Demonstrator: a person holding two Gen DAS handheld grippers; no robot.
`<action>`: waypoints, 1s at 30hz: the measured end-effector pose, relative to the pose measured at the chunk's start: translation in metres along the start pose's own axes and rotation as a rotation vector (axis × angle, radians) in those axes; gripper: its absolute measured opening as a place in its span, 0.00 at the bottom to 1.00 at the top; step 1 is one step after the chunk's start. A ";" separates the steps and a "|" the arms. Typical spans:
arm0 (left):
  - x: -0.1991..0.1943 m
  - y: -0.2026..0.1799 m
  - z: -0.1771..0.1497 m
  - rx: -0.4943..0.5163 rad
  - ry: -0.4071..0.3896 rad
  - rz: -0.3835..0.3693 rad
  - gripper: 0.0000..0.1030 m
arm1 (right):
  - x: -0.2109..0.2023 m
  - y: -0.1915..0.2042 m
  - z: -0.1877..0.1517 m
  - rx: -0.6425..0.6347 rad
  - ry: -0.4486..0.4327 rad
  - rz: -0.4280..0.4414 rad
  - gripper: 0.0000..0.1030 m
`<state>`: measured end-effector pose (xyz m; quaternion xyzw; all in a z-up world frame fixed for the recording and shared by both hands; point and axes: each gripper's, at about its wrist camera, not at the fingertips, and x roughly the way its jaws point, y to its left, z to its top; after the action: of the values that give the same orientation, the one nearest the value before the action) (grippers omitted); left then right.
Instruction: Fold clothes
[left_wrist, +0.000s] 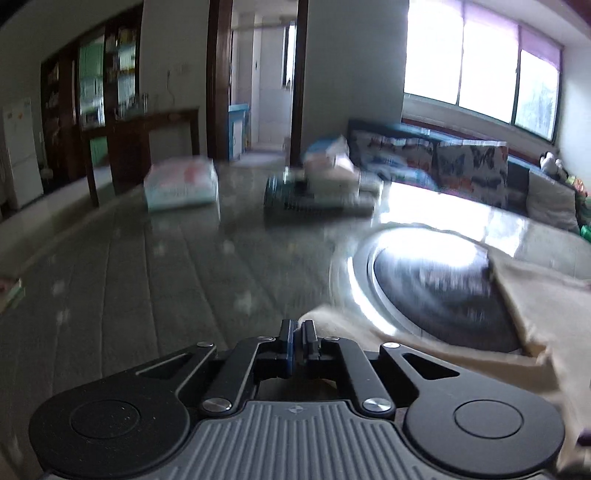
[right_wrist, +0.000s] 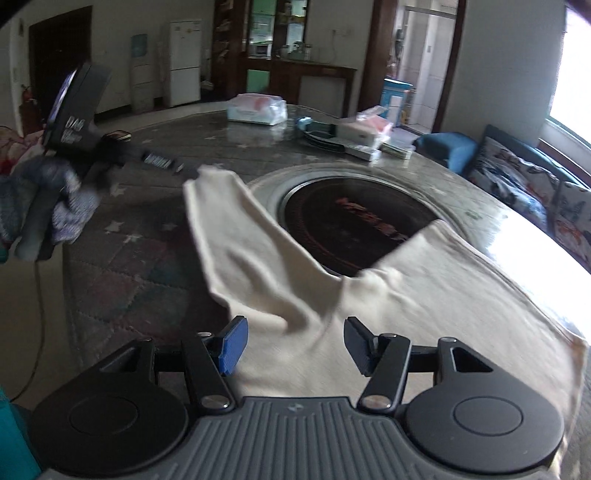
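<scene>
A cream garment (right_wrist: 424, 295) lies spread on the round table, one sleeve (right_wrist: 240, 236) stretched toward the far left, partly over the dark inset hob (right_wrist: 354, 221). My right gripper (right_wrist: 295, 345) is open just above the garment's near part, fingers to either side of a fold. My left gripper (left_wrist: 298, 334) is shut with nothing visibly between its pads; it sits at the garment's edge (left_wrist: 535, 306), and cloth shows just beyond its tips. In the right wrist view the left gripper (right_wrist: 159, 160) appears at the far left, held by a hand in a patterned sleeve.
The hob (left_wrist: 436, 295) sits in the table's middle. Plastic-wrapped packs (right_wrist: 256, 109) and a stack of boxes (right_wrist: 364, 134) stand at the table's far side. A sofa with patterned cushions (right_wrist: 517, 177) is to the right. A small dark object (right_wrist: 118, 136) lies at the far left edge.
</scene>
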<state>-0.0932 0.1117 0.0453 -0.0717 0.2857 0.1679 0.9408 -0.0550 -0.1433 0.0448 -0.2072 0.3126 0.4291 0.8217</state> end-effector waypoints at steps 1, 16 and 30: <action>0.001 -0.001 0.002 0.001 -0.003 -0.002 0.05 | 0.002 0.002 0.002 -0.001 -0.003 0.012 0.57; 0.011 -0.004 0.019 0.005 -0.030 -0.022 0.05 | 0.025 0.025 0.005 -0.005 0.007 0.114 0.57; -0.055 -0.052 0.047 0.054 -0.176 -0.205 0.05 | 0.000 0.001 -0.003 0.082 -0.041 0.030 0.57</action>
<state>-0.0931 0.0585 0.1167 -0.0603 0.1975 0.0687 0.9760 -0.0566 -0.1446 0.0430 -0.1600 0.3162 0.4324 0.8291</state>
